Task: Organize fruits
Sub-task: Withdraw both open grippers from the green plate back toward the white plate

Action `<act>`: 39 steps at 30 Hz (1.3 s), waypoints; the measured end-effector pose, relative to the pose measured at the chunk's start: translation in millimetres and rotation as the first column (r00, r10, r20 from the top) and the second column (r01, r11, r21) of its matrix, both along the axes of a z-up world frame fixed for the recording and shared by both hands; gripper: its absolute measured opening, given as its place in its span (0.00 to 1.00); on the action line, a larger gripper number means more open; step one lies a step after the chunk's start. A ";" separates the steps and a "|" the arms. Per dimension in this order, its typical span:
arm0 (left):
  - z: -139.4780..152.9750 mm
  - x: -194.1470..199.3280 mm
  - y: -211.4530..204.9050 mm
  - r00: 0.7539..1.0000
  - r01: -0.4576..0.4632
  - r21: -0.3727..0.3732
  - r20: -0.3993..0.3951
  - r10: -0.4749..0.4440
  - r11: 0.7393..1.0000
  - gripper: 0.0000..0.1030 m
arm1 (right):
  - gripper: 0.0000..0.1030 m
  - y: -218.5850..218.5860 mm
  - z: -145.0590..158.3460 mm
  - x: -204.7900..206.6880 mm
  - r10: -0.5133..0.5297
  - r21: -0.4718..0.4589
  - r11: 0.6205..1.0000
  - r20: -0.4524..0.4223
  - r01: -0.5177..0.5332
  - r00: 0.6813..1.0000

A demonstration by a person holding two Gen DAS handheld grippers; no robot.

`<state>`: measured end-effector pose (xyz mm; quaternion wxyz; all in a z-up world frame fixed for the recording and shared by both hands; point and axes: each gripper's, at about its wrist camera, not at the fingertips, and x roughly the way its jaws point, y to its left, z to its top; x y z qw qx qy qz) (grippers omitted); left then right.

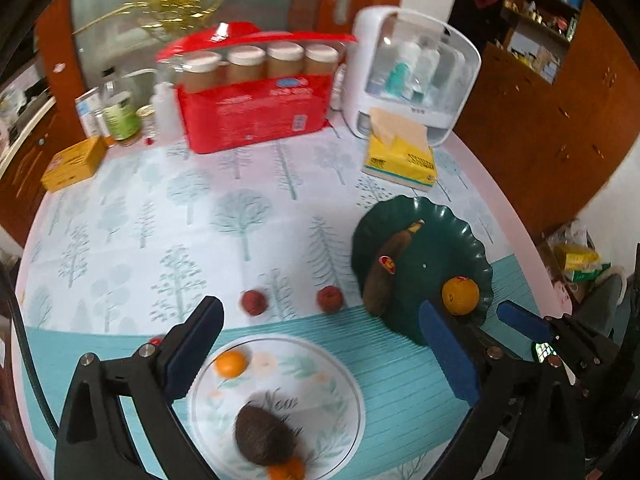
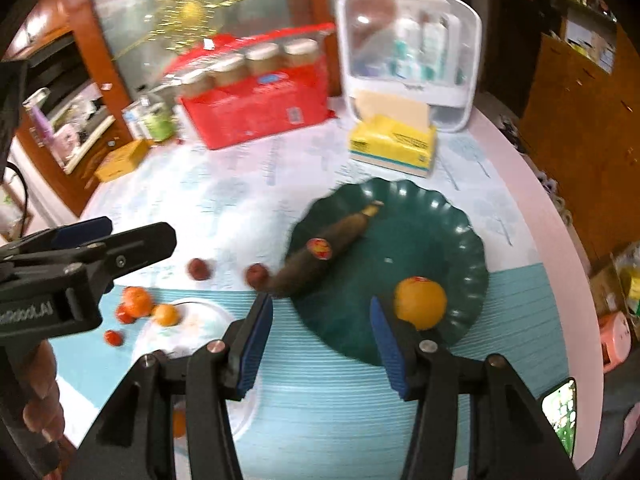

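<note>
A dark green scalloped plate holds a browned banana and an orange. A white floral plate holds a small orange, a brown kiwi and another orange piece. Two small red fruits lie on the cloth between the plates. My left gripper is open and empty above the white plate. My right gripper is open and empty at the green plate's near edge.
At the table's back stand a red box of jars, a white cosmetics case, a yellow tissue box, a yellow carton and bottles. More small orange and red fruits lie left of the white plate.
</note>
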<state>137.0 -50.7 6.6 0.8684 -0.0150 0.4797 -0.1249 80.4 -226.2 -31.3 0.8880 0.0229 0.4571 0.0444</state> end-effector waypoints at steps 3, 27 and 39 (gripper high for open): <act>13.5 -17.0 23.8 0.999 -0.035 0.010 0.029 0.035 0.999 0.96 | 0.50 18.3 11.4 -10.2 0.053 0.004 0.999 0.021 -0.053 0.998; 17.1 -120.5 181.8 0.939 -0.334 0.019 0.092 0.331 0.943 0.97 | 0.72 138.8 33.4 -62.9 0.361 0.033 0.931 0.067 -0.363 0.930; -91.3 -108.6 214.0 0.926 -0.349 0.128 -0.105 0.362 0.928 0.97 | 0.72 165.5 -45.5 -43.9 0.347 -0.011 0.937 -0.107 -0.350 0.932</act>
